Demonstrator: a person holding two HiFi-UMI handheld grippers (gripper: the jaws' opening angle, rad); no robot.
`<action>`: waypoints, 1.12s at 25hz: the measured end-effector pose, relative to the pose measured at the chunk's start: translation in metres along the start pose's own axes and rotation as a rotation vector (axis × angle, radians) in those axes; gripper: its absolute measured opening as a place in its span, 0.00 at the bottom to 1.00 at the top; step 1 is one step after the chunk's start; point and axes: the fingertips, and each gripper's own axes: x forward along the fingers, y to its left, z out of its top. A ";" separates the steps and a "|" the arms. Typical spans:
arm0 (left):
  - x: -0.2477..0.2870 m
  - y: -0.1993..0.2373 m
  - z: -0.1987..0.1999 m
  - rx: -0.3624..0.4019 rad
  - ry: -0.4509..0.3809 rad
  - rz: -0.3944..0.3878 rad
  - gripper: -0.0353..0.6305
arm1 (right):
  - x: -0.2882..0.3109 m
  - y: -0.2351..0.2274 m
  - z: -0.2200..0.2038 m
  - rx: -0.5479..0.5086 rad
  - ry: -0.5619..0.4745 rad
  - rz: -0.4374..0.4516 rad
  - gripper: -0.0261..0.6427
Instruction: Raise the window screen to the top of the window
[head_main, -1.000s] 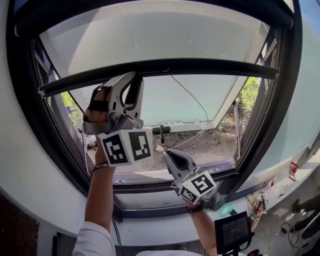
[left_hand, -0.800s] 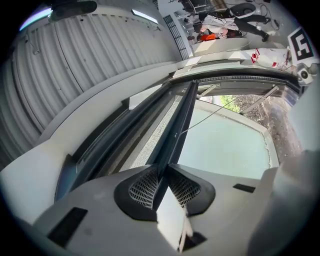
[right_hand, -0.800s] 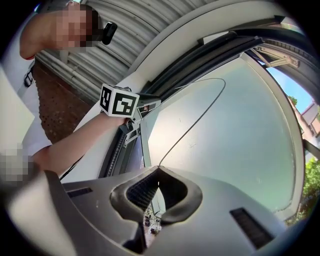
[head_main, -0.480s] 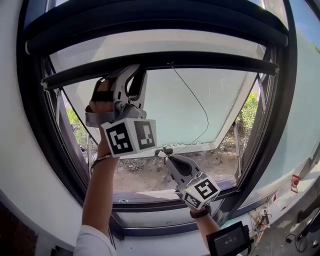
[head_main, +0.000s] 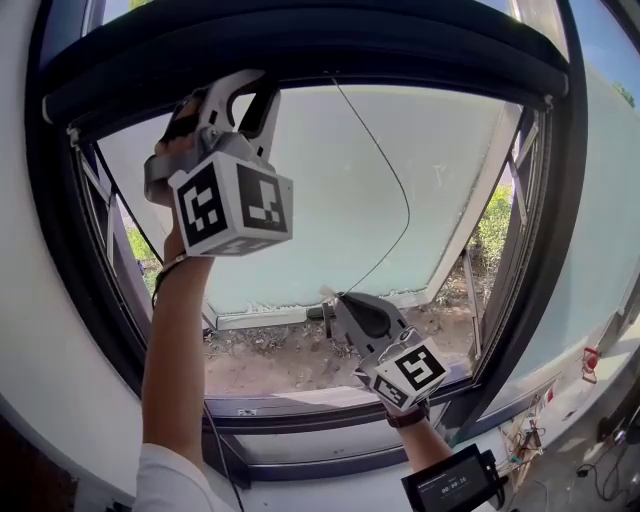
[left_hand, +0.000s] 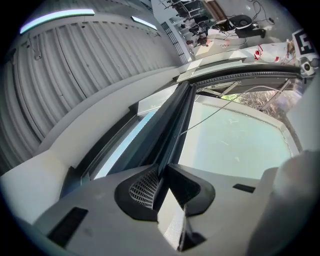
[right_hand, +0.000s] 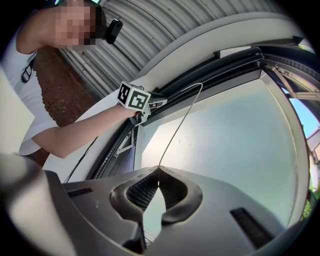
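The window screen's dark bottom bar sits high, just under the dark housing at the top of the window. My left gripper is up at the bar's left part, shut on it. In the left gripper view the bar runs out from between the pads. A thin pull cord hangs from the bar's middle and curves down to my right gripper, which is shut on the cord's end. The right gripper view shows the cord rising from the closed tips toward the left gripper.
The dark window frame rings the opening, with side tracks on both sides. Outside are a pale wall and bare ground. A small black device sits below the sill at the lower right.
Both grippers have risen. The bar has gone from mid-window up to the top housing with the left gripper on it, and more of the cord shows between the bar and the right gripper.
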 end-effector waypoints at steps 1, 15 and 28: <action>-0.001 0.000 0.001 0.004 -0.003 0.013 0.14 | 0.000 -0.002 0.001 -0.006 -0.001 -0.013 0.04; -0.146 -0.073 -0.018 -0.586 -0.030 0.023 0.10 | -0.047 0.010 -0.029 0.031 0.104 -0.252 0.04; -0.370 -0.310 -0.046 -1.266 0.410 -0.261 0.06 | -0.131 0.120 -0.105 0.158 0.242 -0.353 0.04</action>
